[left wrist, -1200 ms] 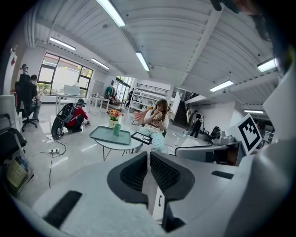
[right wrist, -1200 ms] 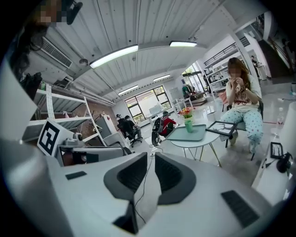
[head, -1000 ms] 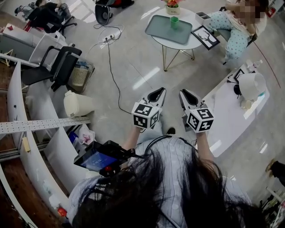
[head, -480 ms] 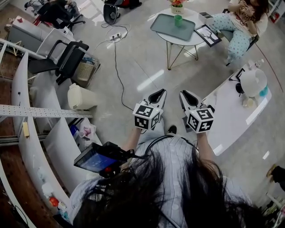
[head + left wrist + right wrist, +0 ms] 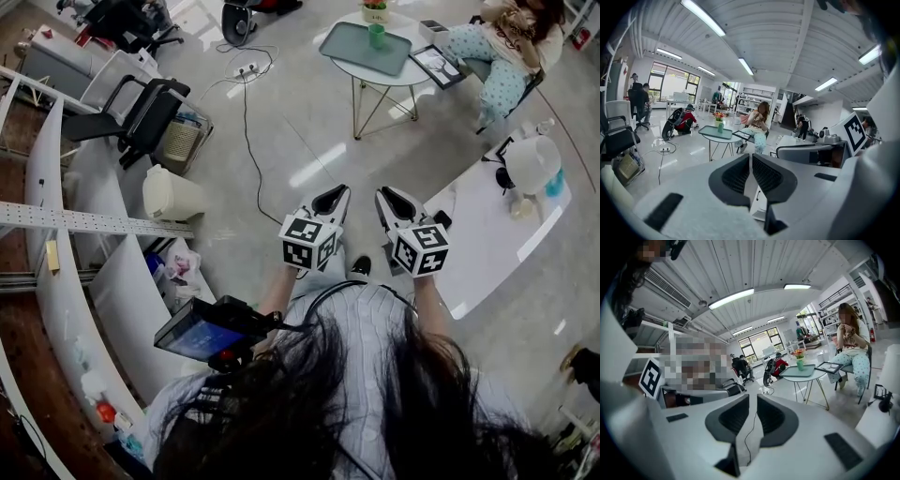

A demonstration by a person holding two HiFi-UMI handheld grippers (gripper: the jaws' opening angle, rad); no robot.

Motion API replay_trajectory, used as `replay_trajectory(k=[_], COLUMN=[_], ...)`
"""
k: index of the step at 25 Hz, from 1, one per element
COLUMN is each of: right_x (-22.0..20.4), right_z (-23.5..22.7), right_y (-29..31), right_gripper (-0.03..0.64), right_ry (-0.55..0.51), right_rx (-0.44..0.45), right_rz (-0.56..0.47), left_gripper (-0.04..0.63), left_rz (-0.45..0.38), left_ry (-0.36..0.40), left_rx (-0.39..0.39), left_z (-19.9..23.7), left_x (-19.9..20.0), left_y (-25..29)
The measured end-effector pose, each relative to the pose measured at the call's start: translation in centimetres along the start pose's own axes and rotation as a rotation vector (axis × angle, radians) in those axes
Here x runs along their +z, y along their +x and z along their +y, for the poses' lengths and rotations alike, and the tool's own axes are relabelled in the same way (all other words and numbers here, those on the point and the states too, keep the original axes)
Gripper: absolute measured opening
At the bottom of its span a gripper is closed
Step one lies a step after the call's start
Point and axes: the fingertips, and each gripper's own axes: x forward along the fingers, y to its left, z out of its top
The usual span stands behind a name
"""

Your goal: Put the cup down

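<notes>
The round table (image 5: 405,75) is drifting toward the view's top, the green cup (image 5: 377,36) standing on its tray (image 5: 352,47). Left gripper (image 5: 332,198) and right gripper (image 5: 391,200) are hanging closed, empty, far off; the cup seems already set down.

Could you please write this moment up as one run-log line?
left tool: shut, empty | right tool: shut, empty | cup: on tray, far ahead

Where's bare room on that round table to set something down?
Most room is on the tray, which is bare left of the green cup in the head view. A narrow strip of round table also shows between the tray and the picture frame. The far edge is crowded, with the flower pot close behind the cup.
</notes>
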Motion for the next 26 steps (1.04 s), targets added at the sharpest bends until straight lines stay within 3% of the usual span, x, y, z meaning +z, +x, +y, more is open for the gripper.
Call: replay_trajectory(k=[26], right_x=[1.2], right_z=[-0.3], right_y=[-0.3], right_gripper=[0.069], right_ry=[-0.011], right_rx=[0.003], right_rz=[-0.021], left_gripper=[0.034], left_rz=[-0.01], left_ry=[0.022], left_rx=[-0.004], left_z=[-0.5], left_x=[1.0], left_y=[0.5])
